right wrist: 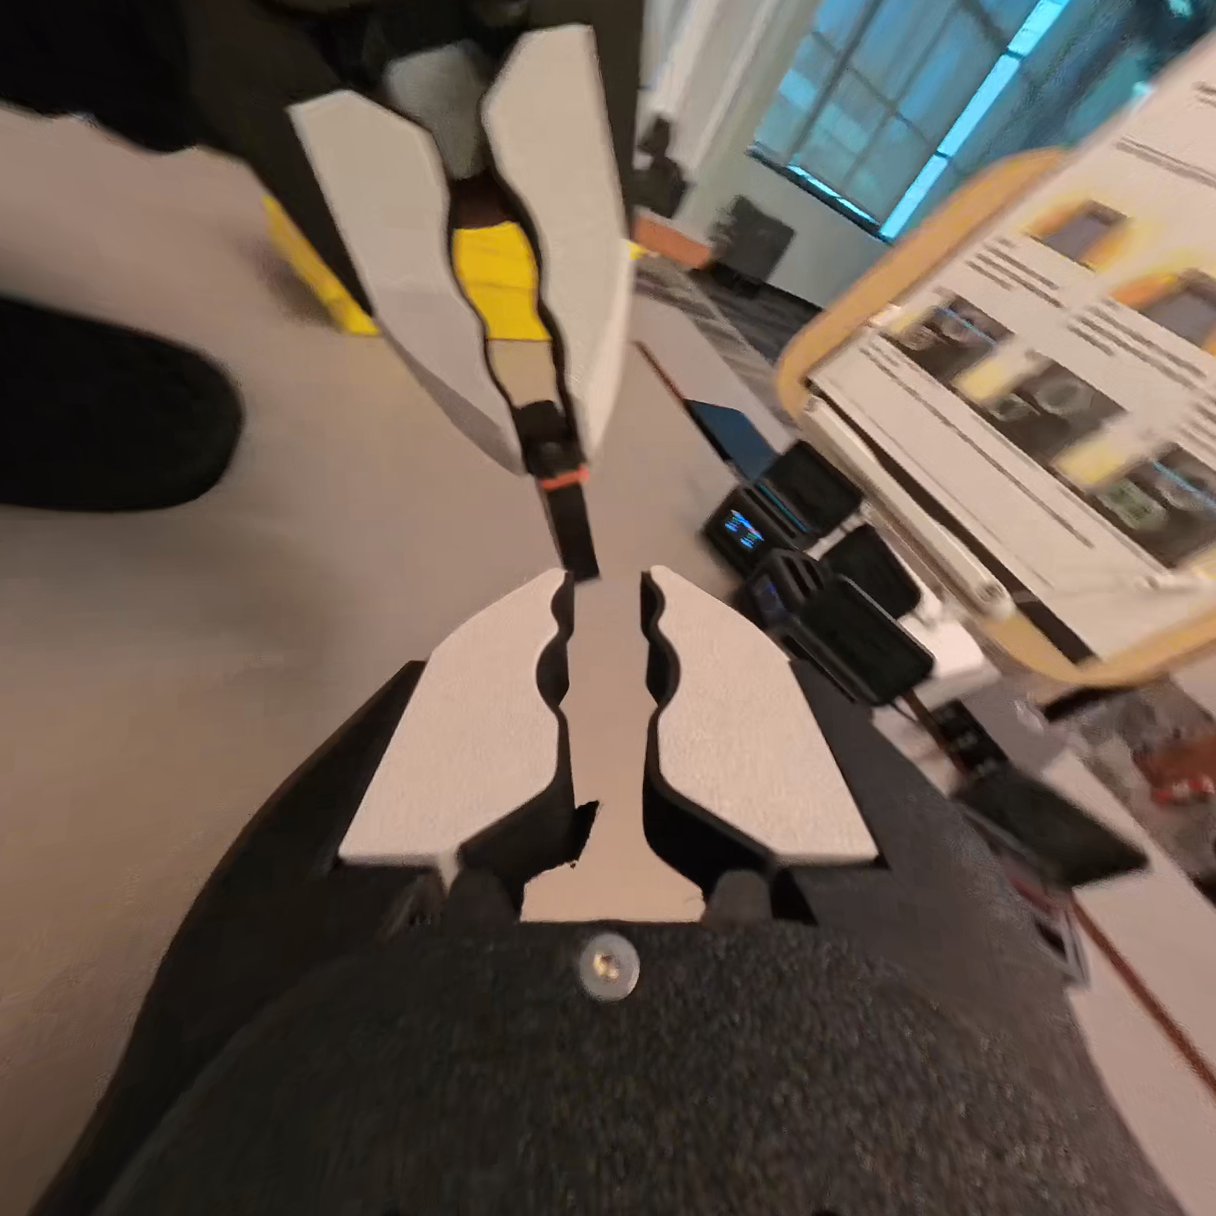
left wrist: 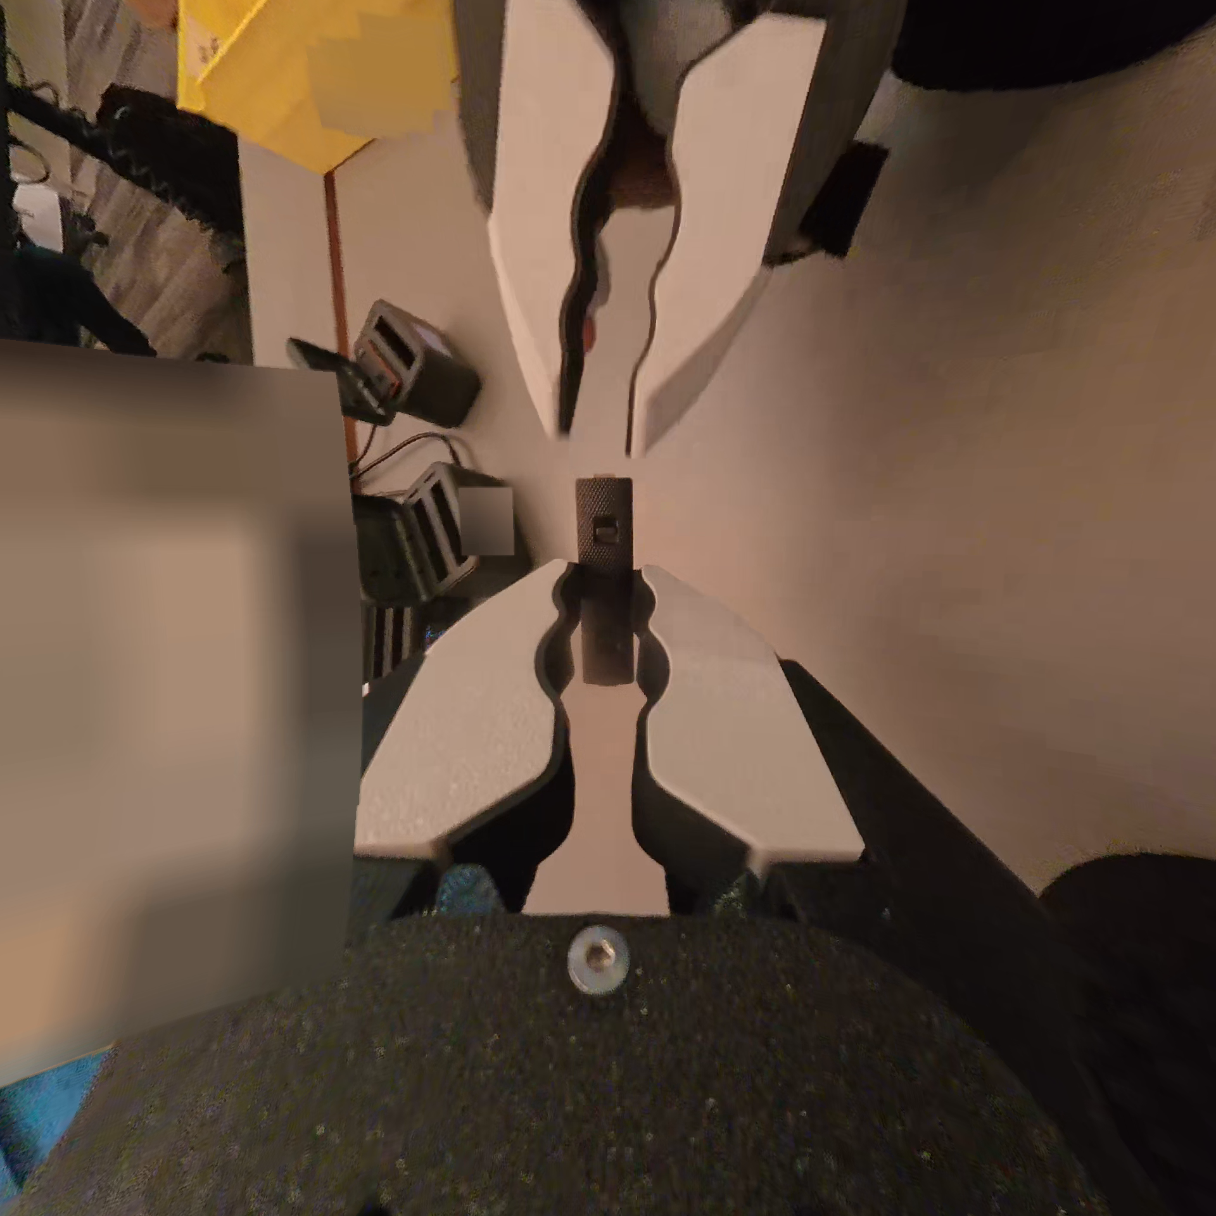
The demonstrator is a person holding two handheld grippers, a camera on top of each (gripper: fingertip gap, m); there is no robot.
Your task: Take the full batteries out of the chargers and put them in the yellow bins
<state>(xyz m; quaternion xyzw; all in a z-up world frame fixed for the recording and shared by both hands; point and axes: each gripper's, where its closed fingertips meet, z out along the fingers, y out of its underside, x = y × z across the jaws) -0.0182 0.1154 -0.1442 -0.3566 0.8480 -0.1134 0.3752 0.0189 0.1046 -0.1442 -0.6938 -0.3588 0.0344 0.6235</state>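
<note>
While gripping the battery (left wrist: 604, 520) by its rear half alone in the clenched jaws of the left gripper (left wrist: 604, 569), holds it in mid-air above the pale surface (left wrist: 921, 526), well apart from the yellow bin (left wrist: 283, 79). Faces the right gripper (right wrist: 605, 579) tip to tip, its jaws released with a narrow gap and nothing between them.

Looks like a hand-over, and a risky one. Seen from the right wrist, puts the battery's free end just beside one fingertip rather than centred on the gap. Could bump that tip on closing in and twist the battery in its hold. Might also drop it onto the surface if let go before the other jaws have bitten. Leaves little margin besides, given so narrow a gap and so short a free end. Worth noting too: motion blur in the right view, so probably moving fast.

As for shapes and textures:
- **Battery:** a slim black slab with a finely knurled end face, a small square recess and an orange band.
- **Jaws:** pale grey, matte and grainy, with wavy scalloped inner edges likely to bite well on flat sides.
- **Chargers (left wrist: 421, 375):** boxy black plastic with open slots, sitting near the surface's edge with thin cables trailing. One carries a small lit display (right wrist: 743, 526).
- **Bin:** bright yellow with angular walls.
</note>
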